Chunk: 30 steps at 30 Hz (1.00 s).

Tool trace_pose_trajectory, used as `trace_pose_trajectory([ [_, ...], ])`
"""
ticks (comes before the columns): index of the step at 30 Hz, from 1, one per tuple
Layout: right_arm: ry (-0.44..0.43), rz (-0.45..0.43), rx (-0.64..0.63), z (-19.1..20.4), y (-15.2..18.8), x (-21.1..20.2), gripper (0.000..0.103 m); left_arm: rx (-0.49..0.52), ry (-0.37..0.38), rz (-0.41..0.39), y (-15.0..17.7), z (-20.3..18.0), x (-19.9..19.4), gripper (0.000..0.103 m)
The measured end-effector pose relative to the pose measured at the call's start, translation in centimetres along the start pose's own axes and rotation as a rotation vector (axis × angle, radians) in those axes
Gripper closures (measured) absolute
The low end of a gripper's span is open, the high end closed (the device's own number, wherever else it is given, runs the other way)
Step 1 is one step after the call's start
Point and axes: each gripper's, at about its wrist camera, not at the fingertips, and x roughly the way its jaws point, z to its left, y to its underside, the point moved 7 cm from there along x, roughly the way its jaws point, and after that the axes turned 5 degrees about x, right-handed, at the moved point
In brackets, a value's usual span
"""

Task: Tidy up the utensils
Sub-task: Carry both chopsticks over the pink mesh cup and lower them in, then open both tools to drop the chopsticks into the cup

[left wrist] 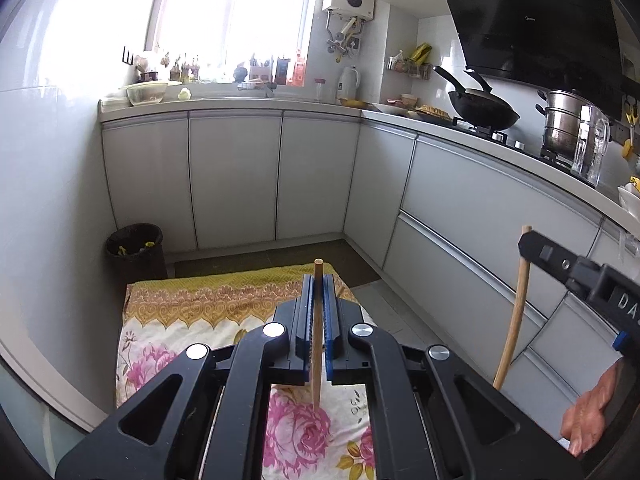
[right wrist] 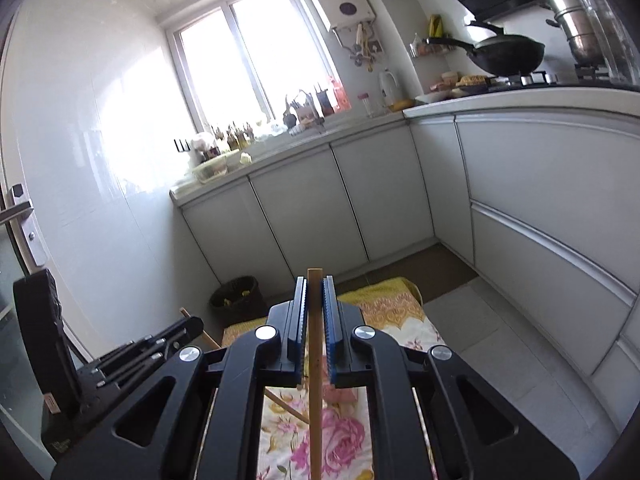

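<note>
My left gripper [left wrist: 318, 280] is shut on a wooden chopstick [left wrist: 317, 344], which stands upright between the blue pads, its tip above the floral cloth [left wrist: 200, 320]. My right gripper [right wrist: 314, 282] is shut on a second wooden chopstick [right wrist: 315, 380], also upright. In the left wrist view the right gripper [left wrist: 532, 246] shows at the right edge with its chopstick [left wrist: 514, 312] hanging down. In the right wrist view the left gripper [right wrist: 192, 326] shows at lower left with its chopstick [right wrist: 280, 400] slanting across.
The floral cloth [right wrist: 400, 312] covers a low surface on the kitchen floor. A dark waste bin [left wrist: 136, 248] stands by the left wall. Grey cabinets [left wrist: 236, 176] run along the back and right. A wok [left wrist: 484, 110] and steel pot [left wrist: 564, 124] sit on the stove.
</note>
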Motion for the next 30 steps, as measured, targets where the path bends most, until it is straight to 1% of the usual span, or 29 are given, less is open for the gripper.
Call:
trace_pose_trajectory([
  [2,-0.016,-0.042,0.0,0.9,-1.9,1.3,0.095,0.001,-0.014,-0.019,-1.2,0.5,1.0,0.1],
  [5,-0.029,-0.087,0.007,1.6,-3.8,3.7,0.095,0.004,-0.038,-0.048,-2.6,1.2,2.7,0.1],
  [10,-0.033,-0.128,0.01,1.4,-4.5,8.4,0.095,0.003,-0.069,-0.051,-3.1,2.5,6.7,0.1],
  [15,-0.023,-0.123,0.032,-0.1,-3.3,13.2,0.095,-0.017,-0.072,0.008,-1.5,3.8,11.2,0.099],
  [17,-0.015,-0.119,0.04,-0.6,-3.0,14.8,0.095,-0.035,-0.042,0.053,-0.5,4.3,12.8,0.098],
  [18,-0.011,-0.117,0.042,-0.8,-2.8,15.5,0.095,-0.038,-0.042,0.07,0.1,4.4,13.2,0.094],
  [19,-0.006,-0.116,0.042,-1.0,-2.6,16.1,0.095,-0.039,-0.035,0.074,0.4,4.6,13.3,0.082],
  [21,-0.005,-0.117,0.044,-1.2,-2.2,17.0,0.095,-0.046,-0.021,0.066,0.7,5.1,13.2,0.076],
  [25,-0.005,-0.14,0.039,-0.5,-1.9,17.7,0.095,-0.052,-0.027,0.022,0.1,5.7,11.8,0.076],
  [30,-0.003,-0.171,0.021,0.4,-1.8,18.4,0.095,-0.071,-0.06,-0.029,-1.1,7.0,10.0,0.076],
])
